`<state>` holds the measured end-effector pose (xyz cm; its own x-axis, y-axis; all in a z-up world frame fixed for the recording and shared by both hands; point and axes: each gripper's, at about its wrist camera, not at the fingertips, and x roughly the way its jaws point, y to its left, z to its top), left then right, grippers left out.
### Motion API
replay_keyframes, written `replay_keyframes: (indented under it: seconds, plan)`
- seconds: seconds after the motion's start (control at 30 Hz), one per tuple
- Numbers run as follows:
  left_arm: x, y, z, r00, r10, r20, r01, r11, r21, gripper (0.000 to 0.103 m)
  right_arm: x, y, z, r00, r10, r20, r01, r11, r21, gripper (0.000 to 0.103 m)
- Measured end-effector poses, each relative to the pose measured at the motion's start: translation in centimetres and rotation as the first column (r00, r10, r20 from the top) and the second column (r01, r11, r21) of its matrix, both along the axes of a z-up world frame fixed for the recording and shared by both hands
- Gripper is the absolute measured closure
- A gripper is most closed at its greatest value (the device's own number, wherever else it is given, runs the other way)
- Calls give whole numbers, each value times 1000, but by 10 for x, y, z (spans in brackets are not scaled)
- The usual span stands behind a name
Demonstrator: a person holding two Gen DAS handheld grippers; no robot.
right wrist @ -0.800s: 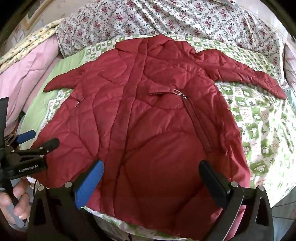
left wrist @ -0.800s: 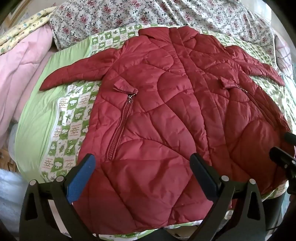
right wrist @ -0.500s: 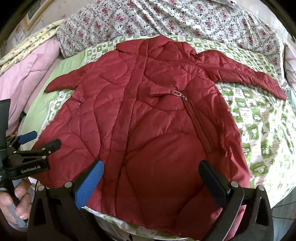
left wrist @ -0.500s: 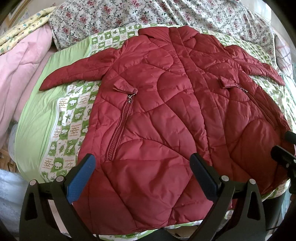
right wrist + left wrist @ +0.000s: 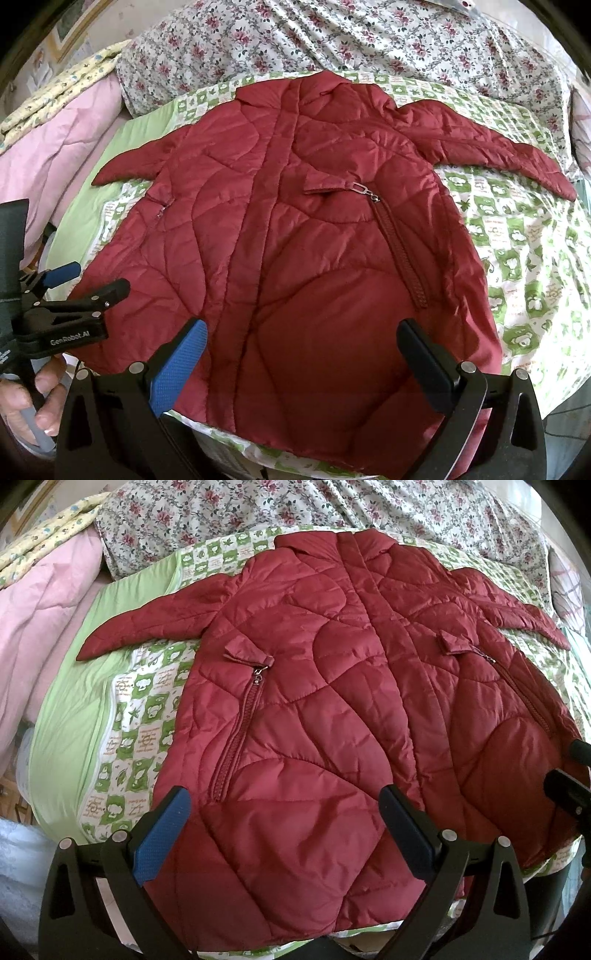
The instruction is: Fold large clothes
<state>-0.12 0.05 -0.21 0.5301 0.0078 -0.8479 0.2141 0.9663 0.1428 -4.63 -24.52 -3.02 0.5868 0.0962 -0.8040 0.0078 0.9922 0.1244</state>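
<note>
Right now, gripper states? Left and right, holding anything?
Left gripper: open, holding nothing, above the red jacket hem.
Right gripper: open, holding nothing, also above the hem.

A red quilted jacket (image 5: pixel 332 709) lies spread flat, front up, on a green-and-white patterned sheet (image 5: pixel 136 716), both sleeves stretched outward. The left gripper (image 5: pixel 284 830) hovers above the hem, jaws wide apart and holding nothing. A pink quilt (image 5: pixel 40 627) lies at left, a floral cover (image 5: pixel 258 506) beyond the collar.
</note>
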Motion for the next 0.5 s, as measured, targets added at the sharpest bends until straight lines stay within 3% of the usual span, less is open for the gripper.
replay_keyframes:
  seconds: [0.27,0.5]
  plan:
    - [1,0,-2,1000,1,8,-1,1000,10,1,1,2,2,999,4,40,-1,998,-63,0]
    - [5,-2,-6,1000,-8,21,7,1000,30,1,5,-4,1,1000,4,31,-4,1000,-10,0]
